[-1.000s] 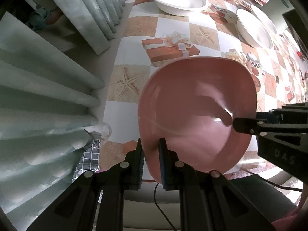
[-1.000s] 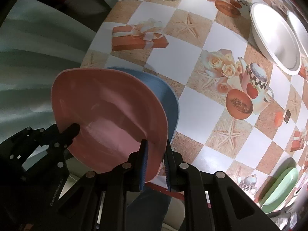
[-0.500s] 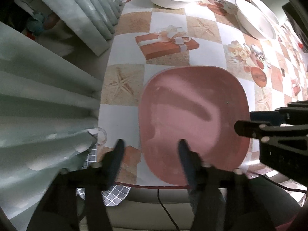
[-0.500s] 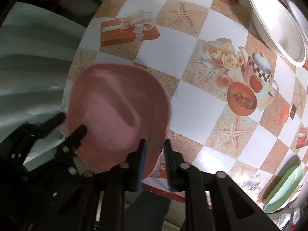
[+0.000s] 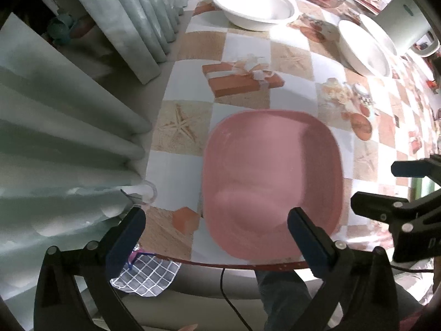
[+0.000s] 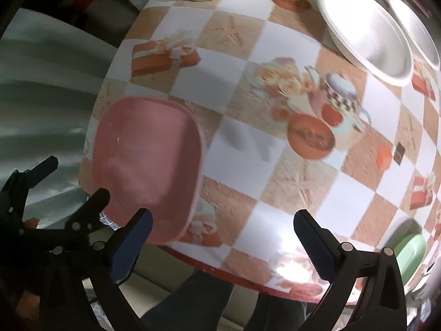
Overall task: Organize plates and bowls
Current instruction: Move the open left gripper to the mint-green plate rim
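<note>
The pink plate (image 5: pixel 271 182) lies flat on the table (image 5: pixel 292 69) near its front edge, close to the corner by the pale green curtain (image 5: pixel 69 143). It is a rounded-square plate with a shallow rim. No other dish shows beneath it from either view.

The left gripper (image 5: pixel 217 229) hangs over the plate's near edge, pointing down, its jaws opening and spread wide. One blue-padded finger (image 5: pixel 125 237) stands over the tablecloth to the left of the plate, the other (image 5: pixel 310 237) over the plate's near right part. Neither pad presses on the plate, and nothing is pinched.

The right gripper (image 6: pixel 223 231) is to the right of the plate, its jaws also opening and standing wide apart. Its left finger (image 6: pixel 132 241) overlaps the plate's near corner in the picture, while the right finger (image 6: pixel 314 244) is over bare tablecloth; nothing is gripped. In the right wrist view the left gripper's black fingers show at the lower left, beside the plate.

Further back on the table stand three white bowls: one (image 5: pixel 255 7) at the far end near the curtain, and two (image 5: pixel 363 47) together toward the right. A green plate (image 6: pixel 410 251) sits at the table's right front edge. A checked grey cloth (image 5: pixel 148 275) hangs below the table edge.
</note>
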